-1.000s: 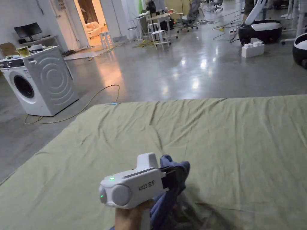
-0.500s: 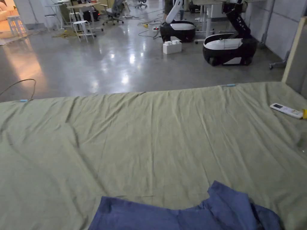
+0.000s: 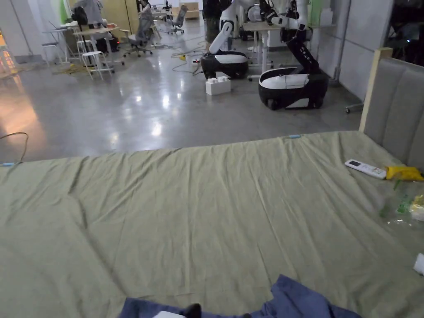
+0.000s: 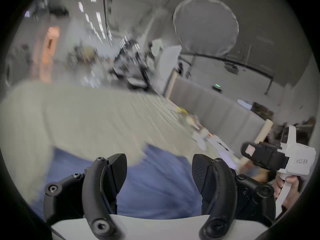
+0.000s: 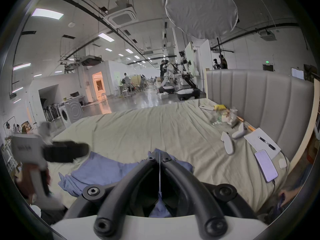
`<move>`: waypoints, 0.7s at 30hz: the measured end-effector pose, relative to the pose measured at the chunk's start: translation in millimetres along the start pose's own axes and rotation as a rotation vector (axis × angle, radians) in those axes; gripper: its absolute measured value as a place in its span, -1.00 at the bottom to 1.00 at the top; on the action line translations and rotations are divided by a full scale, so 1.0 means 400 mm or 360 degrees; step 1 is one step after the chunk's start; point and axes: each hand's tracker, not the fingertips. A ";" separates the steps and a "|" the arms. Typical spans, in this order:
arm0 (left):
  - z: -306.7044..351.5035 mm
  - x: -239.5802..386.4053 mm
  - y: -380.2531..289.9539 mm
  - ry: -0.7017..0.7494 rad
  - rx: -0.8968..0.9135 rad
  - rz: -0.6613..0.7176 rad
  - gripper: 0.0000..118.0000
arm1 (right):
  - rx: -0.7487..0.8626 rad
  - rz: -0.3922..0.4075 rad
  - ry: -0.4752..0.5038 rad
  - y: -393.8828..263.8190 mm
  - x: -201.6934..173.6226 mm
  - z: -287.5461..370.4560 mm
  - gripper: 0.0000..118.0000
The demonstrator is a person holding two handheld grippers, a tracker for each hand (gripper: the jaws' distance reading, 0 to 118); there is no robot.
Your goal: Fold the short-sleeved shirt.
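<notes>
Your left gripper (image 4: 159,171) hangs with jaws spread wide above the blue shirt (image 4: 155,188). Your right gripper (image 5: 159,159) has its jaws pressed together, empty. The shirt lies crumpled on the green sheet (image 3: 215,207), at its near edge.

Blue shirt (image 3: 298,304), olive-green sheet (image 3: 207,215)

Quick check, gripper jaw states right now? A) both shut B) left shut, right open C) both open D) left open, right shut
D: in the left gripper view the left gripper has its jaws spread wide over the blue shirt; in the right gripper view the right gripper has its jaws pressed together with nothing visibly between the tips.
</notes>
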 end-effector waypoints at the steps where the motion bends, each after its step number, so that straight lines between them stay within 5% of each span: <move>1: 0.054 -0.019 0.033 0.0175 0.0086 -0.0048 0.34 | 0.0025 0.0012 0.0026 0.009 -0.007 -0.004 -0.97; 8: 0.322 -0.077 0.098 0.0818 0.0359 -0.0397 0.15 | 0.0182 0.0036 0.0106 0.059 -0.055 0.000 -0.97; 11: 0.366 -0.067 0.087 0.0947 0.0319 -0.0515 -0.79 | 0.0253 0.0096 0.0109 0.079 -0.073 0.013 -0.97; 13: 0.396 -0.062 0.074 0.0805 0.0314 -0.0514 -0.97 | 0.0286 0.0139 0.0109 0.089 -0.083 0.025 -0.97; 21: 0.411 -0.056 0.061 0.0716 0.0330 -0.0291 -1.00 | 0.0338 0.0191 0.0112 0.105 -0.101 0.047 -0.97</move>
